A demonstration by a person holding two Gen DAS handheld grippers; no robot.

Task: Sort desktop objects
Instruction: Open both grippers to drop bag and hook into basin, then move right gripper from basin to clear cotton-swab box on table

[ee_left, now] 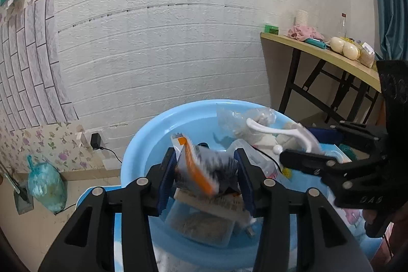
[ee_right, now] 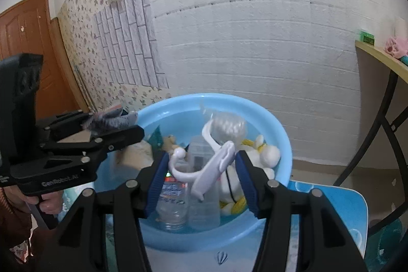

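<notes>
White brick-pattern wall stood behind a blue basin full of clutter, above which the left gripper was clamped on a blurred orange-and-grey snack packet, while the right gripper stood partly closed around a white hook-shaped holder.

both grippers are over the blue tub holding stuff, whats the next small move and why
Probably open the left gripper to drop its crinkly orange-and-grey snack packet into the round blue plastic basin: the packet hangs directly over the pile there, while the right gripper holds the white plastic hook.
</notes>
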